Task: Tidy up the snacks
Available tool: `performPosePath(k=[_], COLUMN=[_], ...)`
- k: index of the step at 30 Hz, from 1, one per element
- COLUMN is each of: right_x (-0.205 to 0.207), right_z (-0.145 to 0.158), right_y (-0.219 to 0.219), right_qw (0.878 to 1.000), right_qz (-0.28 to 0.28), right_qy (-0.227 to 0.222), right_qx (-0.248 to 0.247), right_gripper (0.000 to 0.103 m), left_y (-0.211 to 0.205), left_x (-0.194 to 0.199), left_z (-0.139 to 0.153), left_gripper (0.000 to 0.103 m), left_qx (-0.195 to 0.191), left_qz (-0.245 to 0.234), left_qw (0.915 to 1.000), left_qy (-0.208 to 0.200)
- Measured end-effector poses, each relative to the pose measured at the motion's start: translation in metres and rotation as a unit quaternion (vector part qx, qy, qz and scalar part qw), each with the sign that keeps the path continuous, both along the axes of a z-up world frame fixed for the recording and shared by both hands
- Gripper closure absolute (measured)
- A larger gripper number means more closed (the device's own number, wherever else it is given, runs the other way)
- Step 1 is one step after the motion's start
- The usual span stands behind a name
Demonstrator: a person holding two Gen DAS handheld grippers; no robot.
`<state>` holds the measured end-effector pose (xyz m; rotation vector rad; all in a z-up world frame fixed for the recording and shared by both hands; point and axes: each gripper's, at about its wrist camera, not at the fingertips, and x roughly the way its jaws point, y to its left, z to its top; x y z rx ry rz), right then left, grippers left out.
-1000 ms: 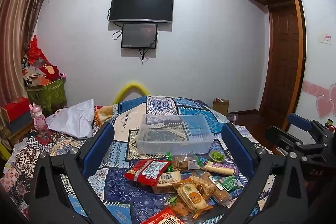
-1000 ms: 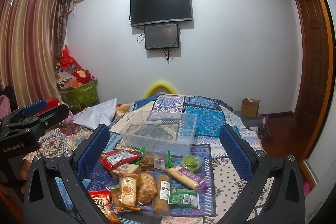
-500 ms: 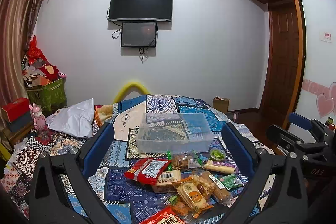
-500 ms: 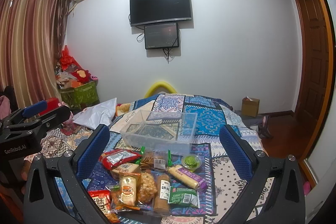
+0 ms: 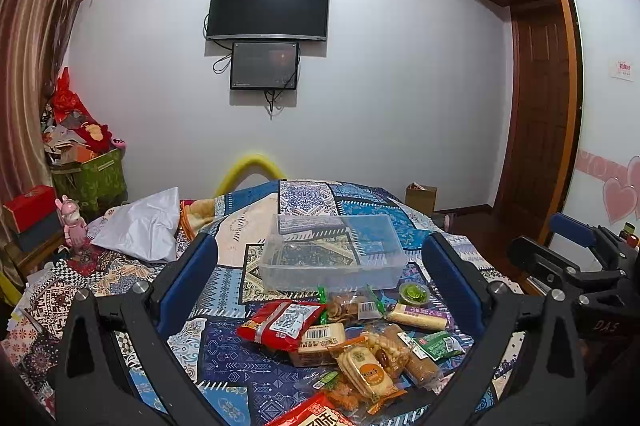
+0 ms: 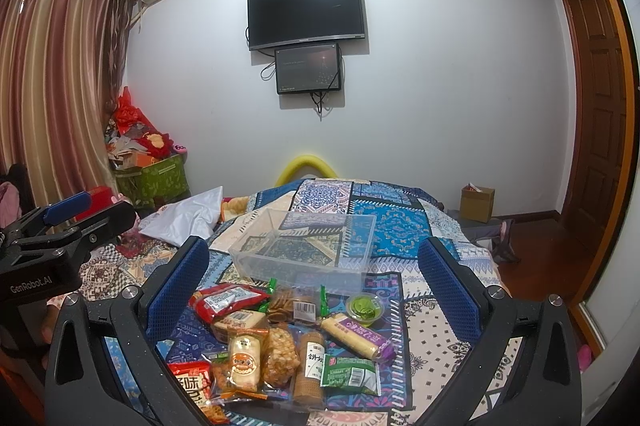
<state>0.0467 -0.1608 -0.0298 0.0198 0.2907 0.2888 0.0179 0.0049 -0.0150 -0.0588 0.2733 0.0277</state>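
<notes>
Both your grippers, left gripper (image 5: 320, 290) and right gripper (image 6: 312, 290), are spread wide, gripping nothing; snacks (image 6: 280, 338) piled on the bedspread (image 6: 436, 342), just in front of the clear bin (image 6: 304, 250).

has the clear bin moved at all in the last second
No. In the left wrist view the clear bin sits on the same quilt patches, just behind the snack pile.

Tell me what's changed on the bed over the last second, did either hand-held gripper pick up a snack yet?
Nothing has visibly changed. Both the left hand-held gripper and the right hand-held gripper stay open above the snack pile, holding nothing. The clear plastic bin is still without snacks, and every packet lies where it did.
</notes>
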Motion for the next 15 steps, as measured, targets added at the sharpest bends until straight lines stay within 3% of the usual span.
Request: performPosePath(k=[15], right_x=[0.0013], right_z=[-0.0026], right_y=[0.0018], right_qw=[1.0], right_qz=[0.001], right_qy=[0.005], right_qx=[-0.001], right_gripper=[0.0], left_y=[0.0008], left_x=[0.0059], left_z=[-0.0051], left_gripper=[0.0], left_qx=[-0.001], left_qz=[-0.002], left_qw=[1.0], left_qy=[0.009])
